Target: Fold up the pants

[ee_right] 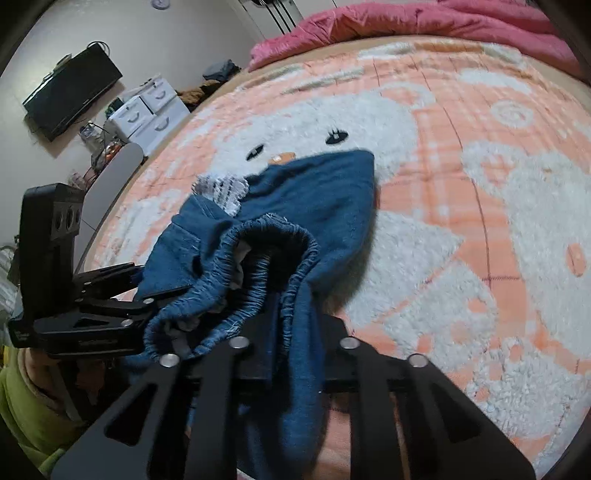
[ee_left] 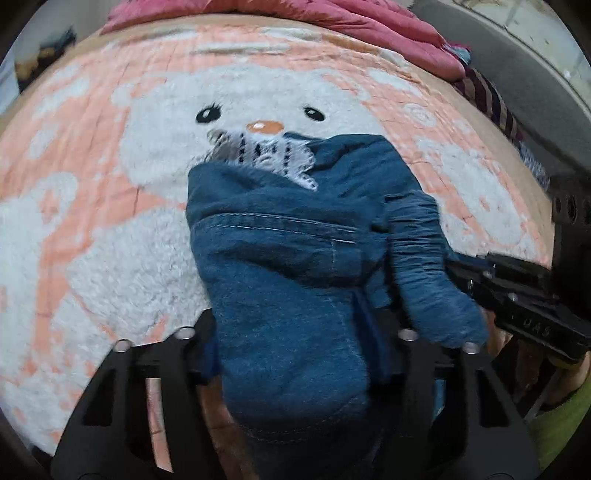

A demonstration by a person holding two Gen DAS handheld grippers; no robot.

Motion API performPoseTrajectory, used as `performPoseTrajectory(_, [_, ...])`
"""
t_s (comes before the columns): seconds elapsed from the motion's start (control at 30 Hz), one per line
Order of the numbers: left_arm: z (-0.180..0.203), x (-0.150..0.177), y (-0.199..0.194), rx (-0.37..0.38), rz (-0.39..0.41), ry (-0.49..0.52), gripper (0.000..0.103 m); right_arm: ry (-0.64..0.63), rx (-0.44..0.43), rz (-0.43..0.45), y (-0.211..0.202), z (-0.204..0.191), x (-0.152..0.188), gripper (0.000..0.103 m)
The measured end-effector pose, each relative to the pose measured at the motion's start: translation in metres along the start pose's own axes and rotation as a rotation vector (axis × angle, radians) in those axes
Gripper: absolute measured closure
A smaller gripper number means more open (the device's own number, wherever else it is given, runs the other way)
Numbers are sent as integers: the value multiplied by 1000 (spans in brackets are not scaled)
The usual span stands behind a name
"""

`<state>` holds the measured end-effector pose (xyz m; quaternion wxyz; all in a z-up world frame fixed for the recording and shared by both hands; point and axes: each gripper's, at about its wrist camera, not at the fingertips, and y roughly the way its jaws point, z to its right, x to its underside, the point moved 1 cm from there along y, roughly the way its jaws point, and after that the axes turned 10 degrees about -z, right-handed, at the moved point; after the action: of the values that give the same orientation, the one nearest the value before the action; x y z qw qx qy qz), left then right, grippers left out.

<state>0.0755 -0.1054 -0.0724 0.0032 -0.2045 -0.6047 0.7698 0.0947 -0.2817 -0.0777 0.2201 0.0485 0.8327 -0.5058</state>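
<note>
The blue denim pants (ee_left: 280, 258) hang bunched above a pink and white fleece blanket (ee_left: 92, 221) with a cartoon face. White lace trim (ee_left: 266, 151) pokes out at the far end. My left gripper (ee_left: 299, 343) is shut on the pants, and denim fills the gap between its fingers. The right gripper (ee_left: 454, 266) comes in from the right and pinches the gathered elastic waistband (ee_left: 417, 251). In the right wrist view the right gripper (ee_right: 295, 350) is shut on a fold of the pants (ee_right: 325, 192) below the waistband (ee_right: 280, 236). There the left gripper (ee_right: 162, 295) bites the cloth at the left.
A crumpled pink quilt (ee_right: 406, 26) lies along the far side of the bed. Beyond the bed's left edge are white drawers (ee_right: 147, 107) and a wall television (ee_right: 70, 92). A striped cloth (ee_left: 491, 99) sits at the bed's right edge. A green sleeve (ee_right: 29, 406) shows low down.
</note>
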Motion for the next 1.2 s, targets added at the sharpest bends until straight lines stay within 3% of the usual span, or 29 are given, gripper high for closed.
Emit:
performPoseTrajectory(0.07, [3, 0, -6, -10, 16, 23, 71, -12, 4, 15, -3, -3, 0, 90])
performPoseTrajectory(0.23, [0, 0, -18, 24, 48, 3, 79, -29, 3, 53, -12, -10, 2, 91])
performPoseTrajectory(0.53, [-1, -6, -49, 35, 131, -12, 79, -75, 14, 105, -31, -27, -9, 91])
performPoseTrajectory(0.77, [-10, -24, -66, 10, 172, -23, 79, -125, 27, 136, -36, -39, -39, 91])
performPoseTrajectory(1.2, [-25, -58, -66, -24, 185, -31, 79, -145, 37, 145, -27, -40, -86, 91])
